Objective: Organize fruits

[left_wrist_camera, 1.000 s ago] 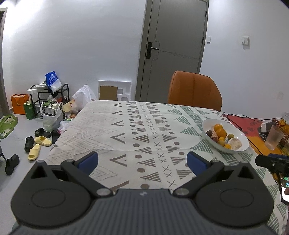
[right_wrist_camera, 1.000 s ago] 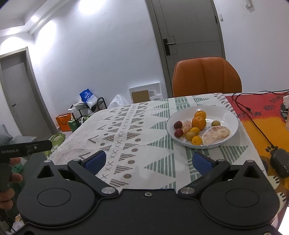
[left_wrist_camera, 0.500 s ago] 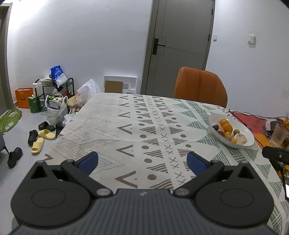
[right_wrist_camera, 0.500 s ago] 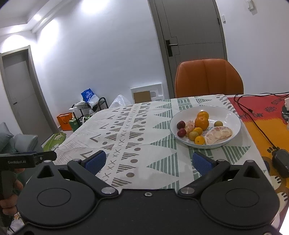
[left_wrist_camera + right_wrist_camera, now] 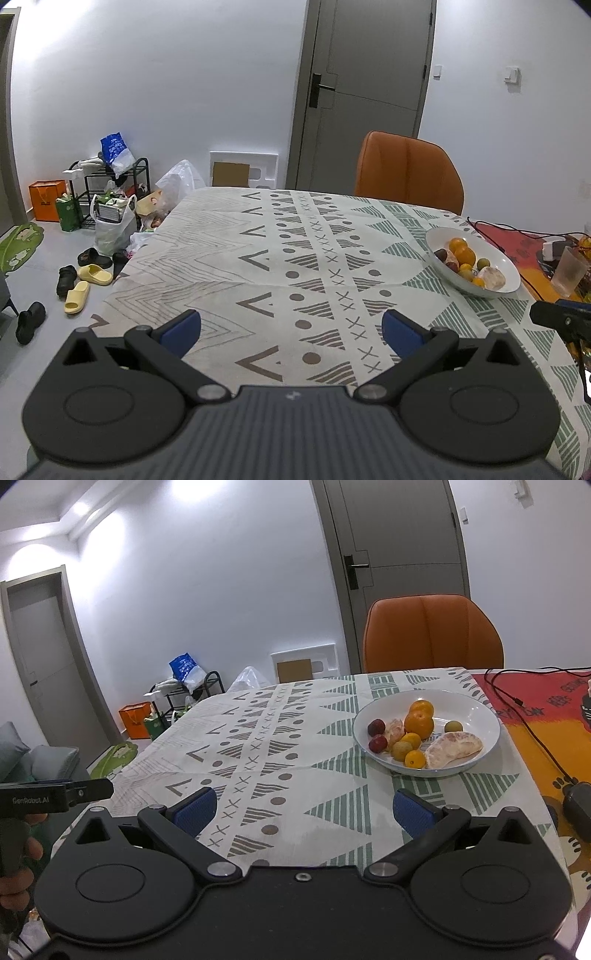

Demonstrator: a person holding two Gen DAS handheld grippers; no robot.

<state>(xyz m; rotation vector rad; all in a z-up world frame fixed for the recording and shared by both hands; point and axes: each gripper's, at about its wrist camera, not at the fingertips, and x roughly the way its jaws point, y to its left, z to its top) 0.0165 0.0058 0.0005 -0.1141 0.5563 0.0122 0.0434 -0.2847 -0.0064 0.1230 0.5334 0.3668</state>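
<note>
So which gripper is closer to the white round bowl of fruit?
Right. The right gripper faces the white round bowl of fruit just ahead; the left gripper sits farther off, bowl to its right.

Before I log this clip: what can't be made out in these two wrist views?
- Left wrist view: the fruit at the near side of the white bowl sits behind its near wall.
- Left wrist view: the right gripper is cut off by the frame edge.
- Right wrist view: the black adapter is clipped by the edge.
- Right wrist view: the hand is mostly out of frame.
</note>
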